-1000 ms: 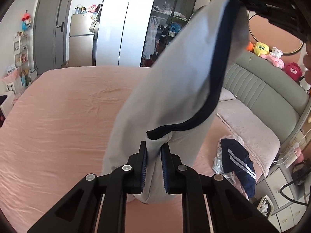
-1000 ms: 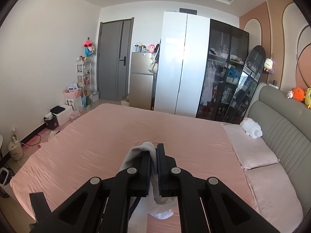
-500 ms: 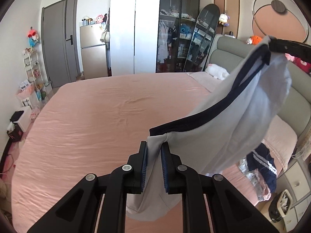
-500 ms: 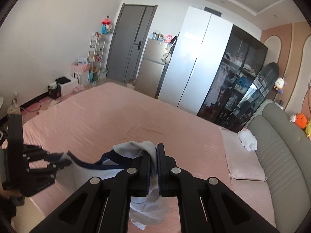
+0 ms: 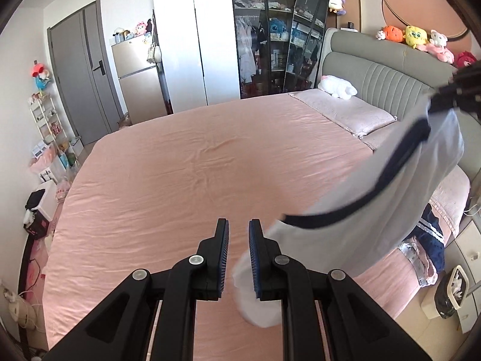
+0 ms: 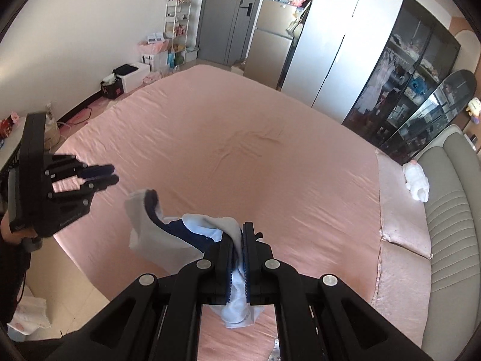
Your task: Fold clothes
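Observation:
A pale grey-white garment (image 5: 375, 204) with a navy trim band hangs over the pink bed (image 5: 180, 180). My right gripper (image 6: 239, 234) is shut on one bunched end of it, and the rest of the garment (image 6: 156, 228) droops to the left. In the left wrist view the right gripper (image 5: 445, 96) shows at the upper right, holding the cloth's top corner. My left gripper (image 5: 238, 225) has its jaws narrow with only bed sheet showing between them; the cloth lies against the outside of its right finger. From the right wrist view the left gripper (image 6: 115, 174) hovers empty just left of the garment's loose corner.
Two pink pillows (image 5: 345, 111) and a white plush toy (image 5: 336, 87) lie by the grey headboard (image 5: 390, 78). A navy garment pile (image 5: 430, 240) sits at the bed's right edge. Wardrobe (image 5: 210, 30), fridge (image 5: 138, 78) and shelf rack (image 5: 51, 126) stand beyond the bed.
The garment has slipped out from between my left gripper's jaws and now hangs from the right gripper alone. The right gripper has tipped downward and sunk toward the bed.

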Tool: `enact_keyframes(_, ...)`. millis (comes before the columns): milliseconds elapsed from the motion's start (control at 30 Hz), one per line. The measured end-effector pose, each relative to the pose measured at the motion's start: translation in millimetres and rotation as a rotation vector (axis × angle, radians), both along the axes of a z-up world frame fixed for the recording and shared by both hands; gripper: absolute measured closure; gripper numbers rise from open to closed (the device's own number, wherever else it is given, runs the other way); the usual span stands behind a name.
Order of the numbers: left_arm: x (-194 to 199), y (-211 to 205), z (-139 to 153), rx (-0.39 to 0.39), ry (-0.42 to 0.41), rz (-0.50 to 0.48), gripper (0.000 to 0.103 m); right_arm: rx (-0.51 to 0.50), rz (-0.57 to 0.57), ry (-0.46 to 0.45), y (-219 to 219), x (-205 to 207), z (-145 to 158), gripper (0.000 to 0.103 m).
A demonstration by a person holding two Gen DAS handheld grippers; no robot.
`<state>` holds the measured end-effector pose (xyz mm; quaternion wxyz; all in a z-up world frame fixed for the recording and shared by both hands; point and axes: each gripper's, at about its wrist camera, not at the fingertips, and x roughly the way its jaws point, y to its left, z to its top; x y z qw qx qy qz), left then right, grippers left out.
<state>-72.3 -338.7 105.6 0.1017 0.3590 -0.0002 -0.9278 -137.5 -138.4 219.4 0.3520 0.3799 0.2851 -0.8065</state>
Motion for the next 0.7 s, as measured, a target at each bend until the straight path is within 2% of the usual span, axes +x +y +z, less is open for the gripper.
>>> enact_keyframes(100, -4.8, -2.8, -0.4, -0.016, -0.034, -0.019, 0.091, 0.011, 0.009, -0.036, 0.9, -5.5, -4.6, 0.1)
enact_keyframes(167, -5.3, 0.4, -4.4, 0.026, -0.038, -0.092, 0.091, 0.014, 0.007, -0.052, 1.7, -10.1, -6.0, 0.1)
enact_keyframes(267, -7.0, 9.8, -16.2, 0.117, -0.049, -0.209, 0.09, -0.01, -0.003, -0.058, 2.5, -18.0, 7.5, 0.1)
enact_keyframes(367, -8.6, 19.8, -33.6, 0.14, -0.046, -0.192, 0.089, 0.009, -0.015, -0.027, 0.0, -20.9, 20.4, 0.1)
enact_keyframes(467, -11.4, 21.1, -61.5, 0.227, -0.078, -0.163, 0.085, 0.046, 0.016, -0.026, -3.0, -13.6, 17.1, 0.1)
enact_keyframes(533, -10.8, 23.7, -77.2, 0.259, -0.102, -0.165, 0.074, 0.095, 0.029, -0.014, -4.5, -8.3, 4.6, 0.1)
enact_keyframes(567, -9.6, 25.5, -83.5, 0.267, -0.11, -0.169, 0.05, 0.111, 0.039, -0.021, -3.4, -7.7, -2.8, 0.1)
enact_keyframes(600, -8.5, 27.3, -89.7, 0.275, -0.117, -0.172, 0.013, 0.125, 0.049, -0.03, -2.1, -7.0, -10.4, 0.1)
enact_keyframes(633, -7.4, 29.1, -96.0, 0.283, -0.125, -0.176, 0.001, 0.134, 0.048, -0.036, -1.3, -6.8, -16.9, 0.1)
enact_keyframes(700, -8.0, 29.0, -99.5, 0.314, -0.121, -0.183, 0.0, 0.152, 0.044, -0.044, 2.6, -9.6, -29.7, 0.099)
